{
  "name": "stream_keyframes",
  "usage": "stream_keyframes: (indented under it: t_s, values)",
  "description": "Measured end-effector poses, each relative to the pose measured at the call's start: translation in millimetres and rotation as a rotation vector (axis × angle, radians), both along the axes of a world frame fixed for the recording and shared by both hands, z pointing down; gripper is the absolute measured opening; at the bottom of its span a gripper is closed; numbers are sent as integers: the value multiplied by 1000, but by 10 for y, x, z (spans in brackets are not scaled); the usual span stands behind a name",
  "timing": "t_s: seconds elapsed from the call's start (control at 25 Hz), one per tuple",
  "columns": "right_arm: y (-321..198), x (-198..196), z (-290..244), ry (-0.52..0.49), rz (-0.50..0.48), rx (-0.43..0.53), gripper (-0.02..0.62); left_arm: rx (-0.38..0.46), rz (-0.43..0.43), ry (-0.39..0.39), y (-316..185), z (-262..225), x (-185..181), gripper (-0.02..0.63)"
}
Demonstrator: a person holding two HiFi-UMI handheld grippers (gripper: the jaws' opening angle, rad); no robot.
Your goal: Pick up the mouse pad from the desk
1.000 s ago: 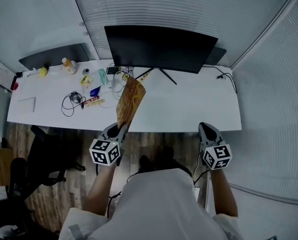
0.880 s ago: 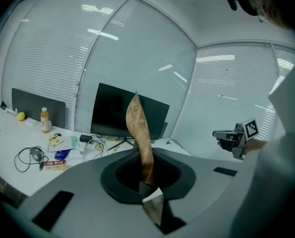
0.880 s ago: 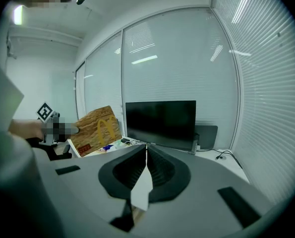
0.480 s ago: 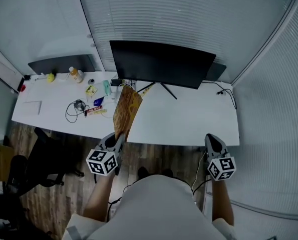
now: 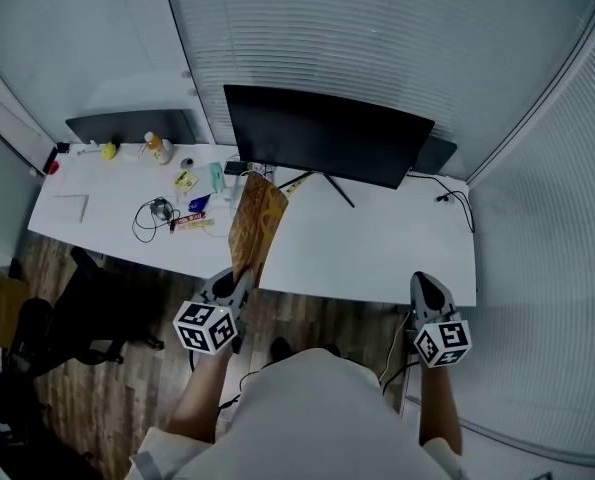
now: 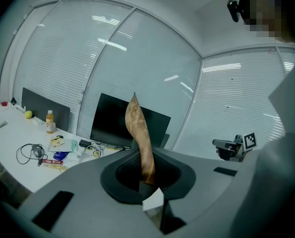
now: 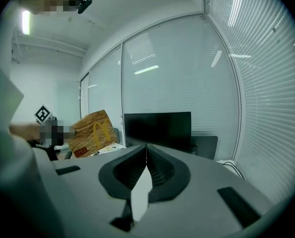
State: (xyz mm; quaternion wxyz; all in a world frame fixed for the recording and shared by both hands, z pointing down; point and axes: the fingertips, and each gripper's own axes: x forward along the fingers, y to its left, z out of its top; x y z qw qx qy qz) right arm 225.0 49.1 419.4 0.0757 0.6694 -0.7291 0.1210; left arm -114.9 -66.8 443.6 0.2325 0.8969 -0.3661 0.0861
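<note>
Over the last second little has changed in my grip, but plenty in where things sit. The white desk and the black monitor have slid lower in the head view and look a touch smaller. I read that as me straightening up and drawing back, both tongs coming with me. My left gripper has stayed clamped on the bottom edge of the mouse pad, a brown wood-grain sheet with a yellow arch logo. In the left gripper view the pad stands nearly upright out of the closed jaws of that gripper, curling a little toward its top. It hangs in the air in front of the desk's near edge and touches nothing on the surface. The clutter stays behind on the left of the desk, including the coiled cable and the orange bottle. My right gripper is out to the side, its jaws pressed together on nothing. From there I see the pad's printed face across to the left. I judge the pick-up essentially done, since the pad is off the desk. What remains is keeping the pinch firm, because a floppy sheet held by one edge could sag or slip.
</note>
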Motion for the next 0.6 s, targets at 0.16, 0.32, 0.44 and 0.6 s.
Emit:
stream_keyframes:
  t_s: [0.16, 0.32, 0.44, 0.6]
  values:
    - [-16, 37, 10, -7, -5, 0, 30, 1, -3, 7, -4, -27, 54, 40]
    - [-14, 55, 8, -11, -7, 5, 29, 5, -4, 6, 2, -33, 69, 40]
    - [-23, 55, 15, -14, -8, 8, 31, 6, -7, 4, -1, -25, 70, 40]
    - [-39, 40, 19, -18, -10, 9, 30, 6, -8, 3, -19, -31, 70, 40]
